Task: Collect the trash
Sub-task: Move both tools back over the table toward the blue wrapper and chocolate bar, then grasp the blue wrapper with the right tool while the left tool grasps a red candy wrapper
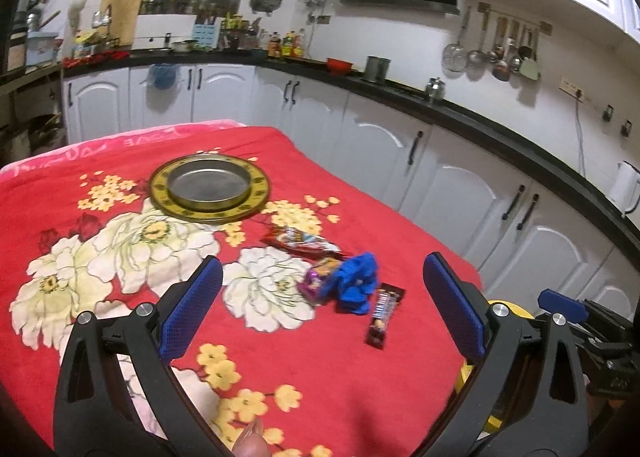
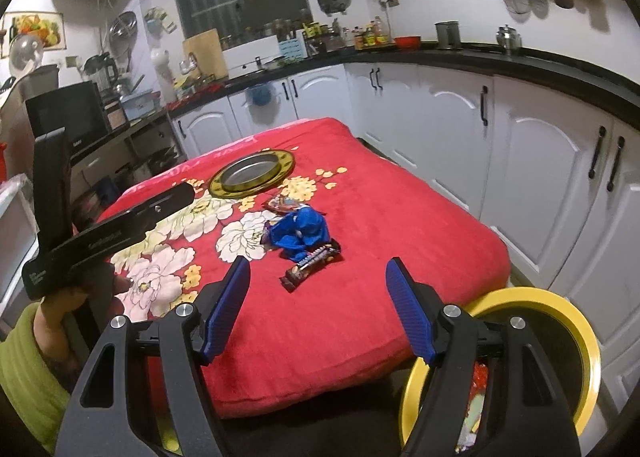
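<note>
Right wrist: wrappers [image 2: 308, 245] beyond open-jawed right gripper [image 2: 318, 311]

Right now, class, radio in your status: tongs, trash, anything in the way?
Left tongs open, empty. Right tongs open, empty. Wrappers loose on red cloth; yellow-rimmed bin beside table. Nothing blocking.

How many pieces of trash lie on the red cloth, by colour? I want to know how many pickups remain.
Crumpled blue plastic wrapper: 1
Dark brown snack-bar wrapper: 1
Red foil snack packet: 1
Purple snack wrapper: 1
Total: 4
</note>
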`<control>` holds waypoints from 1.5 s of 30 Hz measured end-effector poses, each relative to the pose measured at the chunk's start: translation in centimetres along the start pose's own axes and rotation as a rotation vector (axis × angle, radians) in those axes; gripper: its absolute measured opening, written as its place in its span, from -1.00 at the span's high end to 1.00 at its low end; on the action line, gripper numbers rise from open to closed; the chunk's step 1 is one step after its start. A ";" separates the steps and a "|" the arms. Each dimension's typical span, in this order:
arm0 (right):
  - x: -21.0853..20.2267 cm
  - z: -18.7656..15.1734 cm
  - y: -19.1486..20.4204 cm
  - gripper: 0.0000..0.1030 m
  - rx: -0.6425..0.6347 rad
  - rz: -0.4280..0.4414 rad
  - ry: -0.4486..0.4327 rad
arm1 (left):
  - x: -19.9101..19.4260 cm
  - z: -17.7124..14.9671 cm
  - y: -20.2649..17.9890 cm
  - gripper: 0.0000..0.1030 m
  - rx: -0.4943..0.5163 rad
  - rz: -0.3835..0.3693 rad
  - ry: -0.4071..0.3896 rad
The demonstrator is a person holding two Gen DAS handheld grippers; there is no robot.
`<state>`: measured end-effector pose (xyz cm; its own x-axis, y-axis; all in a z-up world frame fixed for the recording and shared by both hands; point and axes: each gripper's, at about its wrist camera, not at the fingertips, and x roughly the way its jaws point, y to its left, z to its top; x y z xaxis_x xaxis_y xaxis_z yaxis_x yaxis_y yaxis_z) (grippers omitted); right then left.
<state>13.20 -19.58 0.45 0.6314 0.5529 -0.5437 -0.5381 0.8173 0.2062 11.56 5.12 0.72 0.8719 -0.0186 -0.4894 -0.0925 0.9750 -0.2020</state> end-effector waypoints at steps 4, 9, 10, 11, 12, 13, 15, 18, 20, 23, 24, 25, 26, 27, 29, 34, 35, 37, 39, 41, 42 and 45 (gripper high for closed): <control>1.7 0.5 0.6 -0.32 -0.020 0.010 0.014 | 0.7 0.3 1.4 -0.79 -0.028 0.030 0.010; 4.2 1.0 1.4 -0.32 -0.062 0.032 0.037 | 2.0 0.8 3.2 -0.79 -0.068 0.052 0.032; 4.6 1.0 1.4 -0.32 -0.068 0.035 0.041 | 2.4 1.0 3.5 -0.79 -0.079 0.050 0.038; 5.3 1.1 1.5 -0.32 -0.078 0.037 0.047 | 2.7 1.1 3.8 -0.79 -0.085 0.050 0.044; 5.8 1.3 1.6 -0.31 -0.084 0.038 0.052 | 3.3 1.2 4.1 -0.79 -0.089 0.054 0.054; 6.6 1.4 1.5 -0.31 -0.090 0.042 0.060 | 3.8 1.3 4.4 -0.79 -0.092 0.057 0.064; 7.9 1.8 1.4 -0.31 -0.087 0.050 0.078 | 4.8 1.6 4.9 -0.79 -0.100 0.052 0.086; 9.8 2.3 1.3 -0.24 -0.081 0.065 0.101 | 6.5 2.0 5.7 -0.66 -0.119 0.039 0.122; 11.3 2.6 1.1 -0.22 -0.075 0.073 0.123 | 7.8 2.2 6.1 -0.60 -0.133 0.028 0.147; 13.2 2.9 0.8 -0.17 -0.060 0.083 0.158 | 10.5 2.6 6.5 -0.52 -0.153 -0.001 0.201; 13.8 2.9 0.7 -0.17 -0.056 0.082 0.169 | 11.1 2.7 6.6 -0.51 -0.161 -0.008 0.214; 14.5 3.0 0.7 -0.17 -0.053 0.082 0.180 | 12.0 2.8 6.7 -0.50 -0.176 -0.021 0.236; 15.1 3.1 0.7 -0.17 -0.054 0.082 0.187 | 12.9 2.8 6.8 -0.50 -0.197 -0.035 0.254; 15.6 3.1 0.7 -0.17 -0.056 0.081 0.193 | 13.5 2.8 6.9 -0.49 -0.211 -0.047 0.268; 16.5 3.1 0.7 -0.16 -0.056 0.082 0.207 | 15.0 2.6 7.1 -0.43 -0.240 -0.064 0.306; 17.9 3.0 0.7 -0.03 -0.067 0.089 0.229 | 17.6 2.1 7.5 -0.28 -0.331 -0.118 0.380; 18.1 2.9 0.7 0.01 -0.067 0.094 0.236 | 17.9 2.0 7.5 -0.26 -0.353 -0.130 0.387; 18.5 2.7 0.7 0.22 -0.068 0.103 0.249 | 18.5 1.8 7.4 -0.14 -0.385 -0.153 0.399; 18.4 2.4 0.8 0.39 -0.073 0.108 0.246 | 18.9 1.7 7.1 -0.10 -0.391 -0.151 0.408; 18.3 2.3 1.0 0.56 -0.079 0.117 0.243 | 19.2 1.7 6.6 0.17 -0.367 -0.131 0.414; 18.2 2.2 1.2 0.67 -0.084 0.121 0.239 | 19.4 1.8 6.6 0.36 -0.366 -0.126 0.420; 17.6 1.9 1.6 0.86 -0.101 0.123 0.227 | 19.9 1.6 6.6 0.76 -0.363 -0.109 0.437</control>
<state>24.54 -8.25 -7.20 0.4223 0.5874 -0.6904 -0.6634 0.7193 0.2063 29.08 11.52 -8.98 0.6129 -0.2796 -0.7390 -0.2399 0.8253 -0.5112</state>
